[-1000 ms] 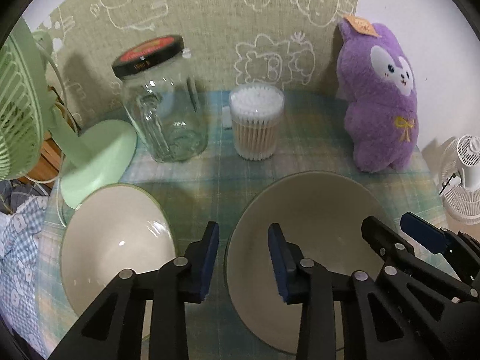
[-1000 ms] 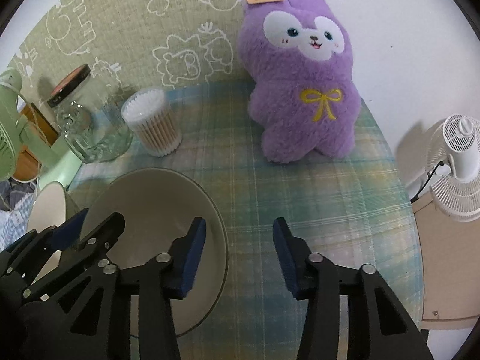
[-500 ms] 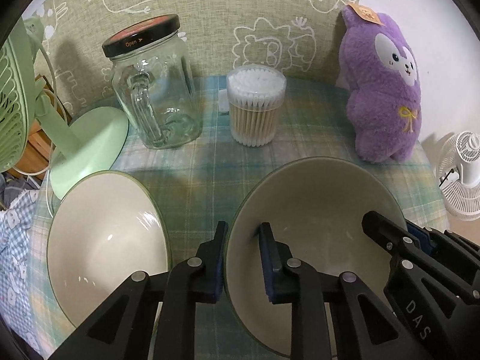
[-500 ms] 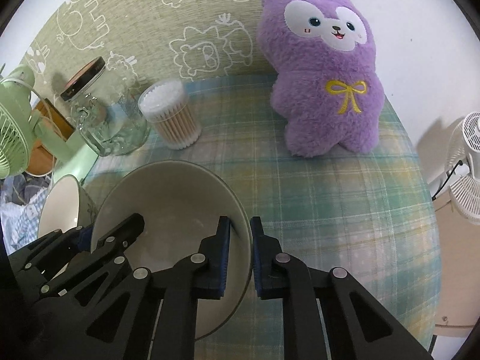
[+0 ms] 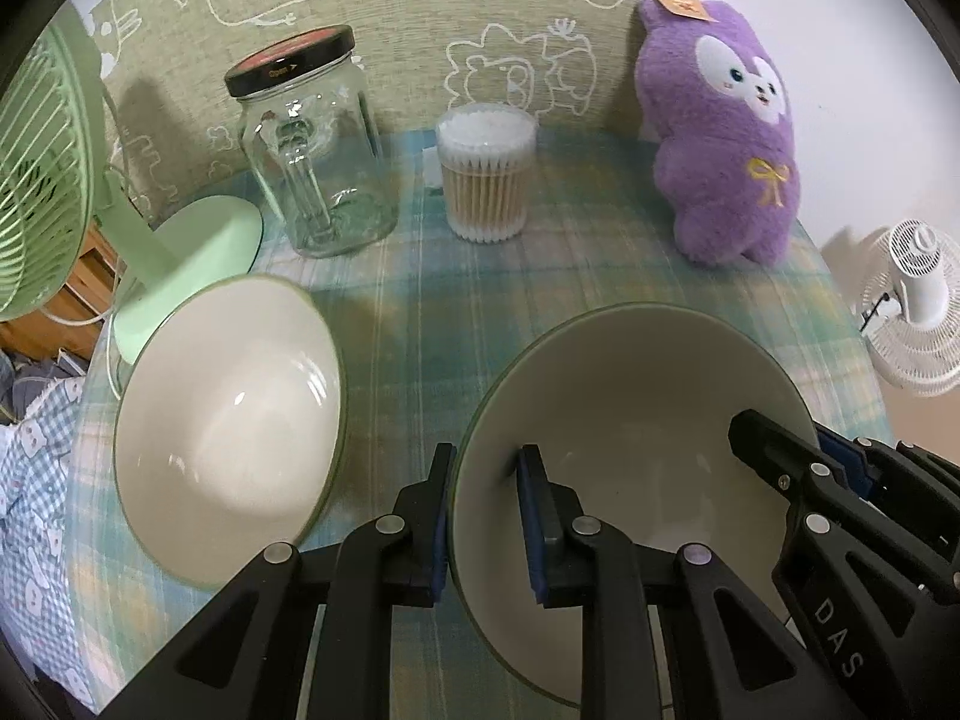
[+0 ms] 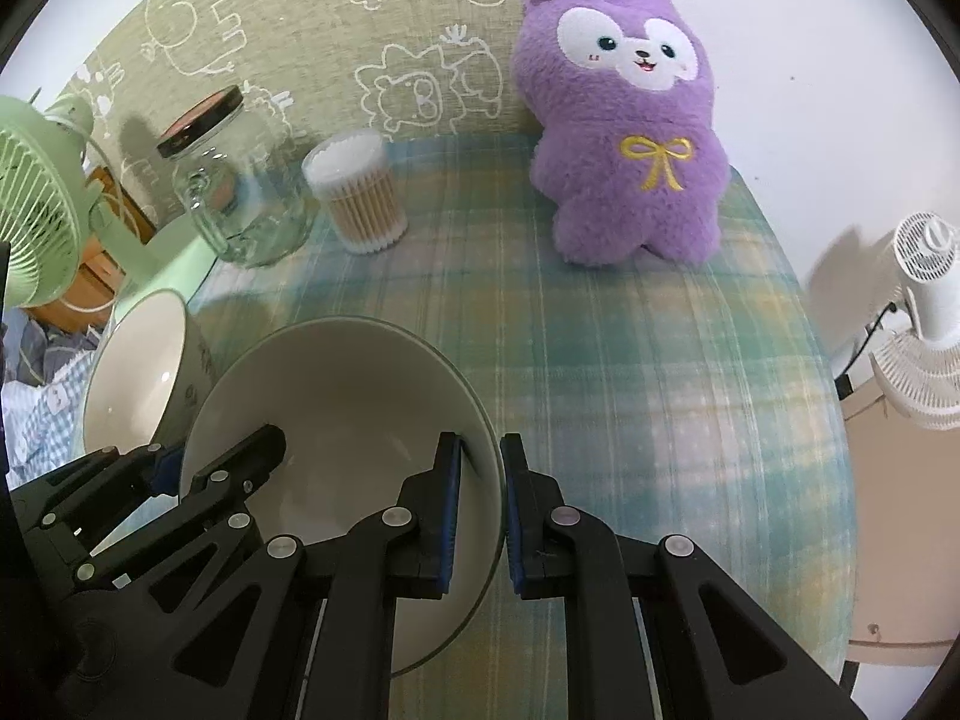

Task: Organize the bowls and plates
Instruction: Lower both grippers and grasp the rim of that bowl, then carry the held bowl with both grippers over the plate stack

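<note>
A large cream bowl with a green rim sits at the front of the plaid cloth, gripped from both sides. My left gripper is shut on its left rim, one pad inside and one outside. On the opposite rim my right gripper is shut the same way, and it also shows in the left wrist view. A second cream bowl rests to the left, close beside the first.
At the back stand a glass jar with a black lid, a tub of cotton swabs and a purple plush toy. A green fan with its base stands at the left. A white fan stands on the floor beyond the table's right edge.
Both grippers went from open to shut on the big bowl's opposite rims. Since then the view has shifted, with the bowl moving along with the grippers.
</note>
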Available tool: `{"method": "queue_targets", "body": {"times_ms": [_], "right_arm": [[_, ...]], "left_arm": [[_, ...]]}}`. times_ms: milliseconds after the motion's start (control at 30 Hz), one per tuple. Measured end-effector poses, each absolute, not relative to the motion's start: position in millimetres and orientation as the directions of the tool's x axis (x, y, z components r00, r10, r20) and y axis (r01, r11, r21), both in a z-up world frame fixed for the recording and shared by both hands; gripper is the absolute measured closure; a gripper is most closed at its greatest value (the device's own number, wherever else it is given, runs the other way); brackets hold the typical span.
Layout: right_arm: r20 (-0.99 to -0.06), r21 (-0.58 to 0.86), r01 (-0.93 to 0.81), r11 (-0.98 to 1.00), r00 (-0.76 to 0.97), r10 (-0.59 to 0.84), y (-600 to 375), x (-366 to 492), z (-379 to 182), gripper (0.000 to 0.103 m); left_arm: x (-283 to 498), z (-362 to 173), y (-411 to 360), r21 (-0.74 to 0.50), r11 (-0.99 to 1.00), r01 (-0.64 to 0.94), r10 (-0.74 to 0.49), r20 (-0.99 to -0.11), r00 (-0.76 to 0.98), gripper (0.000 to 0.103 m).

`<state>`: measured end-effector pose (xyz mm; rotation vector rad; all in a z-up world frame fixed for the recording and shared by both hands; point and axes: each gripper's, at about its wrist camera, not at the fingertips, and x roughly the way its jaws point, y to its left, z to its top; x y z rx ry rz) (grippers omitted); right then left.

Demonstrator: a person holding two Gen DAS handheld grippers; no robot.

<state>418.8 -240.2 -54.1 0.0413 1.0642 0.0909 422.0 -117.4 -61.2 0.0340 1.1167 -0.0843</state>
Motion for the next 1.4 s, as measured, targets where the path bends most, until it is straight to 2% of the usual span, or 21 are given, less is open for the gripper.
{"method": "queue_targets", "body": {"times_ms": [500,1033,1400], "right_arm": [[-0.861,0.068,-0.033,0.997,0.503,0.075,-215.4,339.6,-22.0,0.087],[-0.832,0.063,-0.021,0.998,0.551,0.064,-165.9,254.9,34.0,0.087],[-0.831,0.062,0.01,0.998,0.554,0.045,-136.1,190.2,44.5,0.087]], "left_arm": [[348.5,-34.8,-100.4,-0.027,0.994,0.106,-0.072,-0.892,0.446,0.085],[274.0,16.8,-50.7,-0.05,0.994,0.099,-0.094,-0.858,0.505,0.085],[216.3,26.2,-21.1,-0.063,0.991,0.121,-0.116,-0.855,0.505,0.085]]}}
